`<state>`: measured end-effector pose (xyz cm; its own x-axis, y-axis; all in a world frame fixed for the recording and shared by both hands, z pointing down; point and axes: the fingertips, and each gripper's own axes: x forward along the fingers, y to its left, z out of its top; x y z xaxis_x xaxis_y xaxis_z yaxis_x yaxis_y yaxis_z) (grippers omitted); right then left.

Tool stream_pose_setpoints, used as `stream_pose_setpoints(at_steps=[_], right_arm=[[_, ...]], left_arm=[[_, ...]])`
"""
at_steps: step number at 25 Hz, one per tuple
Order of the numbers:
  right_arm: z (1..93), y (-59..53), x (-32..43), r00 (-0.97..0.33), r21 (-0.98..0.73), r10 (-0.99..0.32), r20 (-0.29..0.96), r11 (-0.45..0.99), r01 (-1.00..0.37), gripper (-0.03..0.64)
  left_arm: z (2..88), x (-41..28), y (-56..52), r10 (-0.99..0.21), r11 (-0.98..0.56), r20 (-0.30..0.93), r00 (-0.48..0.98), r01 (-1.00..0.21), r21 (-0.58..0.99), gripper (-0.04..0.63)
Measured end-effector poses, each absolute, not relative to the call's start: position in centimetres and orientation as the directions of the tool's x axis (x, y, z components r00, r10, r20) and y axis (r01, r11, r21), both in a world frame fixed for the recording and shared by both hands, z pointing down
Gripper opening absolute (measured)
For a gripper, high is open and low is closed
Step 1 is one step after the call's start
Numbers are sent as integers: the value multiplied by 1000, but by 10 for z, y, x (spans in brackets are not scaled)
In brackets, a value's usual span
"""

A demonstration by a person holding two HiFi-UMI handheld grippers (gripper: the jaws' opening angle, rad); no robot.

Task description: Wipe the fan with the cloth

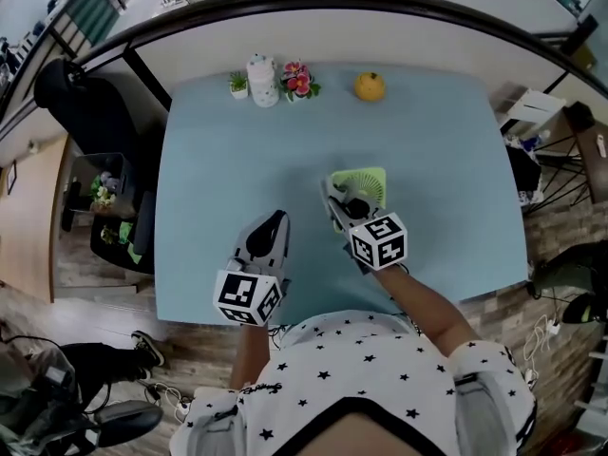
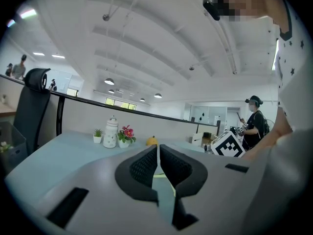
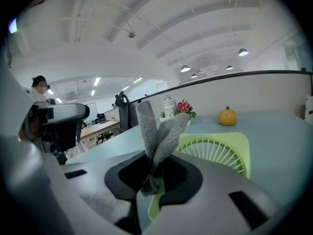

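On the blue table, front-middle, lies the green fan, grille up. R tool is clamped on the grey cloth. The cloth sticks up betw. the jaws in two folds, w/ the fan just beyond and partly under the tool's tip. L tool sits left of the fan, apart from it, jaws pressed nearly together w/ nothing betw. them. Along the table's far edge, well apart from the fan, stand a small white pot w/ a green plant in it, a white lidded jar (contents can't be seen), pink-red flowers in a second small pot, and an orange gourd on its own.
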<state>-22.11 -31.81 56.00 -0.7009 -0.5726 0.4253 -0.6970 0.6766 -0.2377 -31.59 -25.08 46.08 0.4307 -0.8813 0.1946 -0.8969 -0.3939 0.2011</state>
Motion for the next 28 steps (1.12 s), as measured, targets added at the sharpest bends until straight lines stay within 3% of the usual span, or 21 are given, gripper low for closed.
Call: stream_pose_setpoints(at_steps=[13, 28], right_arm=[[555, -332, -201, -682, -262, -602, 416, 639, -723, 54], [551, -356, -121, -569, -242, -709, 416, 517, -821, 54]], left_arm=[[460, -314, -254, -880, -389, 204, 428, -898, 206, 40], [453, -295, -250, -872, -413, 199, 448, -890, 192, 40]])
